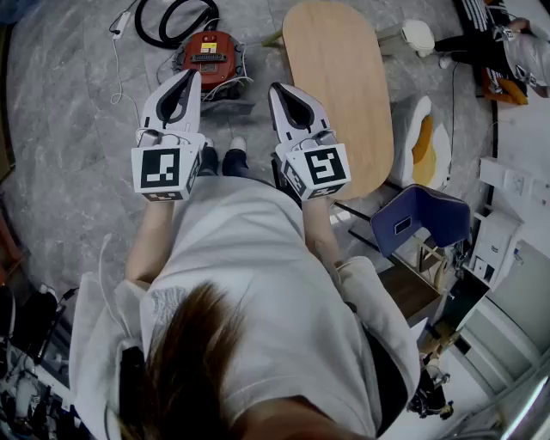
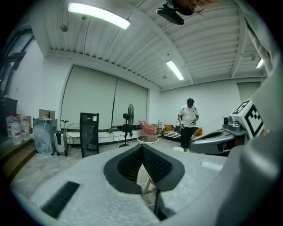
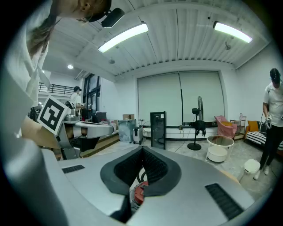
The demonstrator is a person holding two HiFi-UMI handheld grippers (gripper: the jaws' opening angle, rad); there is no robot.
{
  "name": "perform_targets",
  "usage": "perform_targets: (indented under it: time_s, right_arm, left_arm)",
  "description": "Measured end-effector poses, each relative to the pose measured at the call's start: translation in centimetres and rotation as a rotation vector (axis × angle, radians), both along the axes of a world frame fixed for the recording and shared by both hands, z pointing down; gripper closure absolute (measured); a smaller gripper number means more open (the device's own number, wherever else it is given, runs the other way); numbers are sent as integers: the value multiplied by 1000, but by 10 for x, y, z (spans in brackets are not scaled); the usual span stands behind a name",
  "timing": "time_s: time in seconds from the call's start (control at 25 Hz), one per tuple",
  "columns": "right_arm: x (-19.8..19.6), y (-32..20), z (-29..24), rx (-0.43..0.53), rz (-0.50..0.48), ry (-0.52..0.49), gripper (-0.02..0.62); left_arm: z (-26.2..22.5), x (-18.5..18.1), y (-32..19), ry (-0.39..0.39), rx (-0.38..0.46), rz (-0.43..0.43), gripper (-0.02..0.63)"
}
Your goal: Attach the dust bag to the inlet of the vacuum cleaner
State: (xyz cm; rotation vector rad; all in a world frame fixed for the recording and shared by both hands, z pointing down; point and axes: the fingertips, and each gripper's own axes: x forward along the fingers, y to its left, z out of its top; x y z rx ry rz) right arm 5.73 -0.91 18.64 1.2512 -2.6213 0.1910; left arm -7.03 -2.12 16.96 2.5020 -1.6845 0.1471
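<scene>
The red vacuum cleaner (image 1: 209,56) sits on the grey floor ahead of the person's feet, with its black hose (image 1: 172,21) coiled behind it. A sliver of its red body (image 3: 140,192) shows through the gap behind the right jaws. No dust bag shows in any view. My left gripper (image 1: 191,76) and right gripper (image 1: 277,88) are held side by side at chest height, pointing nearly level toward the vacuum. Both are shut with nothing between the jaws. The left gripper view shows its jaws (image 2: 142,146) meeting, as the right gripper view does (image 3: 142,149).
A long wooden table (image 1: 335,86) stands to the right of the vacuum, with a blue chair (image 1: 421,215) nearer. A white cable (image 1: 116,60) trails on the floor at left. Across the room are a standing fan (image 2: 130,119), a round white side table (image 3: 219,148) and another person (image 2: 190,119).
</scene>
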Motion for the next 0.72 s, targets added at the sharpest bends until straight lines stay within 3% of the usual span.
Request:
perform_targets:
  time_s: [0.72]
  right_arm:
    - [-4, -6, 3, 8, 14, 3, 594]
  left_arm:
    - [6, 9, -2, 23, 24, 25, 590]
